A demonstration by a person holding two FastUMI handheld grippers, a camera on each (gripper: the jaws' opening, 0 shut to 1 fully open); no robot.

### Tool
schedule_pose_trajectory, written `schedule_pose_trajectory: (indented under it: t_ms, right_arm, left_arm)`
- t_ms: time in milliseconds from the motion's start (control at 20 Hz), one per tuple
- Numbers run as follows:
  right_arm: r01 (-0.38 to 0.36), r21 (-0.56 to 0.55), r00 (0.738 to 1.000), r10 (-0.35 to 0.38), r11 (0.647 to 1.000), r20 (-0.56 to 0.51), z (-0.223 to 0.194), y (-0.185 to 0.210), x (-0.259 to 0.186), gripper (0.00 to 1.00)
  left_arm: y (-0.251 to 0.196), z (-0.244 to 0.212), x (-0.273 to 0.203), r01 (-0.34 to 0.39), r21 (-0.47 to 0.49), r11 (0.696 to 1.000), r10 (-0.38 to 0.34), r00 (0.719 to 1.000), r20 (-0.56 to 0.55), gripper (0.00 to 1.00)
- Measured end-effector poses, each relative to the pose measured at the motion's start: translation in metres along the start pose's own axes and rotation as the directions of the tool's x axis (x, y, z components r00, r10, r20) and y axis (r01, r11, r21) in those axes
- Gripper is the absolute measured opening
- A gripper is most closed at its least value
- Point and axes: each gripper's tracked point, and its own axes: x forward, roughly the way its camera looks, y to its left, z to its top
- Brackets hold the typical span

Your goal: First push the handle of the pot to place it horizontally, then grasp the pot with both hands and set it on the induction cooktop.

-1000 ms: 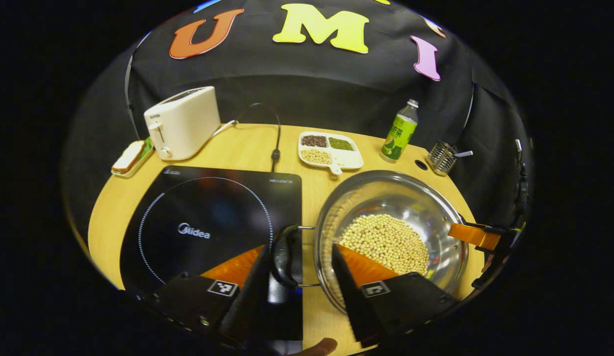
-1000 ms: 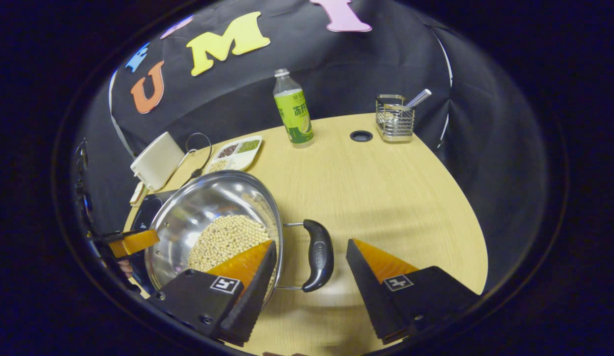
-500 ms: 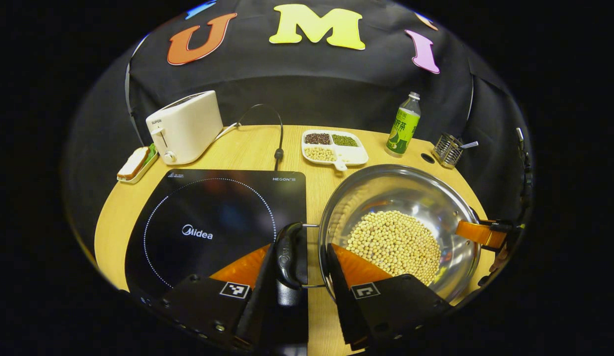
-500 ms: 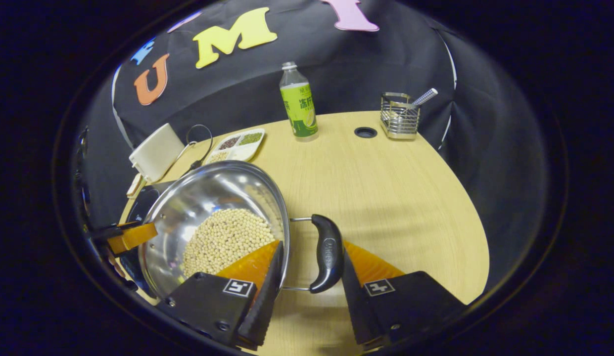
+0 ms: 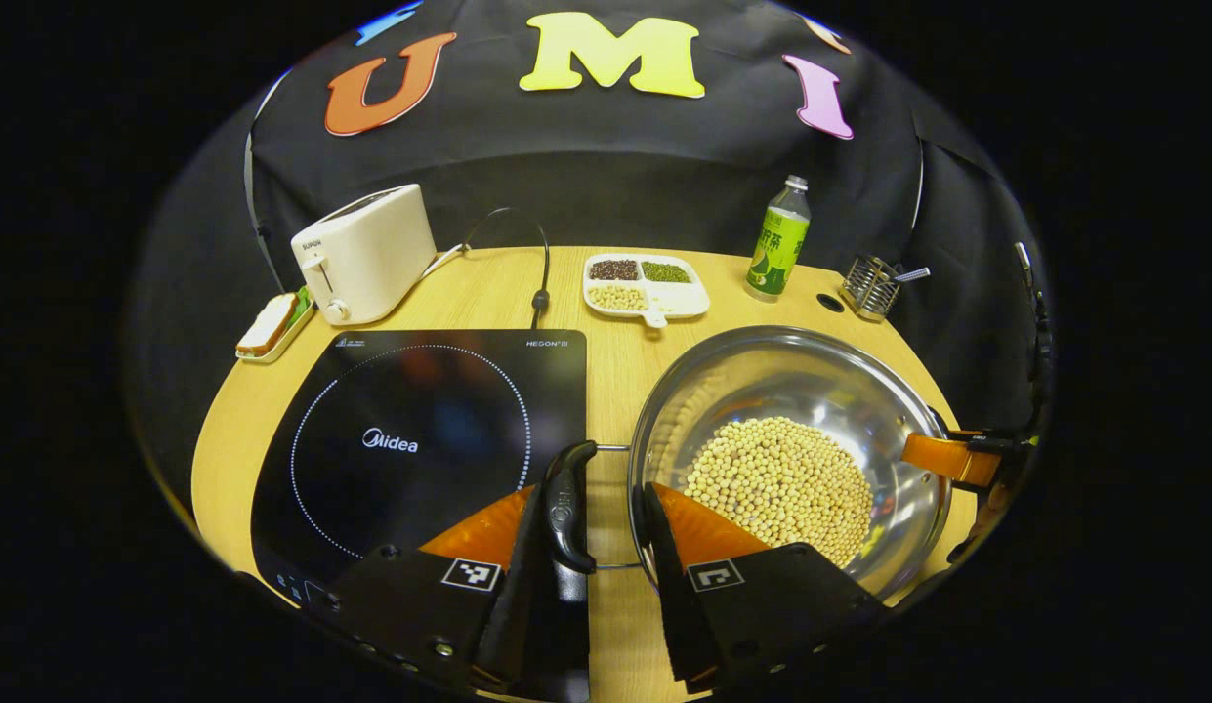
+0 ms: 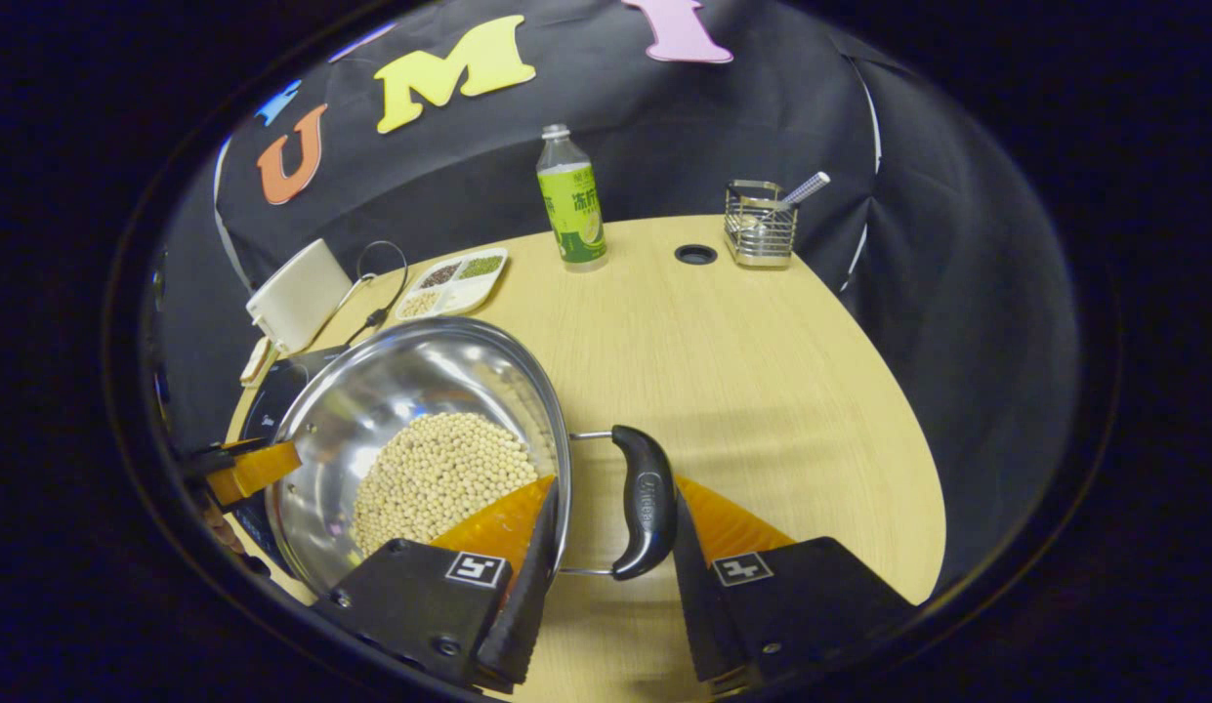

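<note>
A steel pot (image 5: 791, 391) holding soybeans (image 5: 776, 483) stands just right of the black induction cooktop (image 5: 410, 439) on the wooden table. Both black handles lie level. My left gripper (image 5: 594, 493) is shut across the pot's left handle (image 5: 566, 508): one finger is outside the handle, the other inside the pot wall. My right gripper (image 6: 615, 488) clamps the right handle (image 6: 645, 498) and rim of the pot (image 6: 410, 391) the same way. Each gripper's finger also shows at the far rim in the other view. I cannot tell whether the pot's base touches the table.
Behind the cooktop stand a cream toaster (image 5: 361, 254) with its cable (image 5: 539, 293) and a small plate of bread (image 5: 269, 327). Farther back are a divided dish of beans (image 5: 645, 288), a green bottle (image 5: 776, 244) and a wire holder (image 5: 869, 288). Bare table (image 6: 762, 371) lies right of the pot.
Both grippers have closed on the pot's handles; the right one stood wide open a second ago. Both views have drawn back slightly.
</note>
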Motion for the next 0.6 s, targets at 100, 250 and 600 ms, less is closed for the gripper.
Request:
schedule_pose_trajectory:
  t_ms: [100, 250, 600]
  right_arm:
    - [0.011, -0.013, 1.0, -0.011, 1.0, 0.012, 0.001, -0.003, -0.012, 0.62]
    - [0.029, -0.013, 0.999, -0.028, 1.0, 0.032, 0.005, -0.005, -0.032, 0.61]
    - [0.055, -0.028, 0.994, -0.053, 0.998, 0.096, 0.026, 0.018, -0.076, 0.61]
  left_arm:
    - [-0.004, 0.003, -0.008, 0.003, 0.024, 1.0, -0.003, 1.0, 0.02, 0.54]
    - [-0.01, 0.008, -0.02, 0.018, 0.032, 0.999, -0.019, 0.999, 0.05, 0.54]
    - [0.003, 0.029, -0.052, 0.045, 0.017, 0.999, -0.047, 0.993, 0.108, 0.54]
